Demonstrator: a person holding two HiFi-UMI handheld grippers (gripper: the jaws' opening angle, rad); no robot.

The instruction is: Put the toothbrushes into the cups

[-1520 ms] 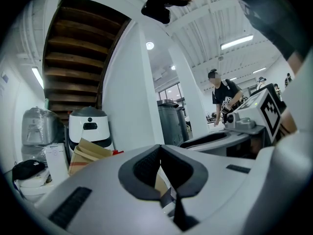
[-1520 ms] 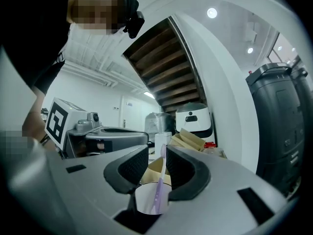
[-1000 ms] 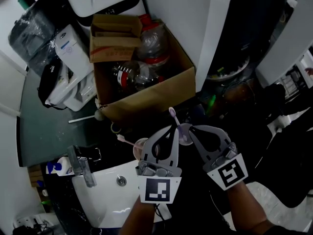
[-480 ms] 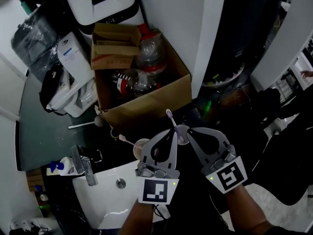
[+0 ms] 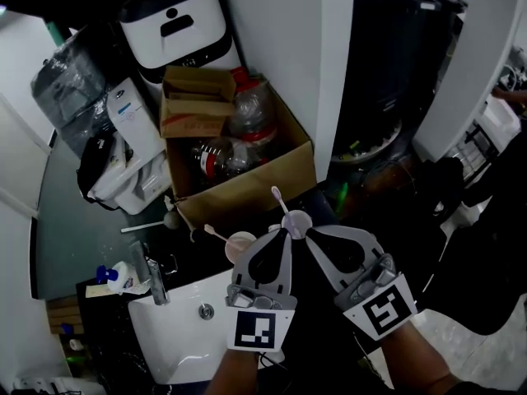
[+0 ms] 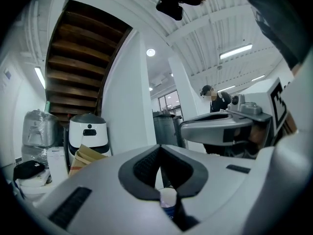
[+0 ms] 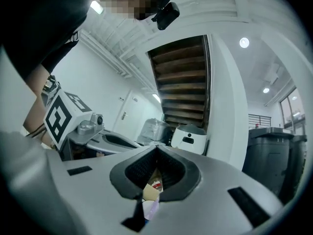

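Head view alone, toothbrush (image 5: 280, 202) standing in cup (image 5: 297, 222), left gripper (image 5: 285, 234) closed

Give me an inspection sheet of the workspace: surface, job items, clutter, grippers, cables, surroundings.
Surface: dark counter with a white sink and faucet.
Job's things: pink cup holds one toothbrush; lilac cup holds another toothbrush.
Clutter: cardboard box of plastic bottles; soap bottle.
Grippers: left gripper and right gripper both shut, fingers holding nothing, tips by the lilac cup.
Cables: nothing seen.
Surroundings: white appliance, white pillar.
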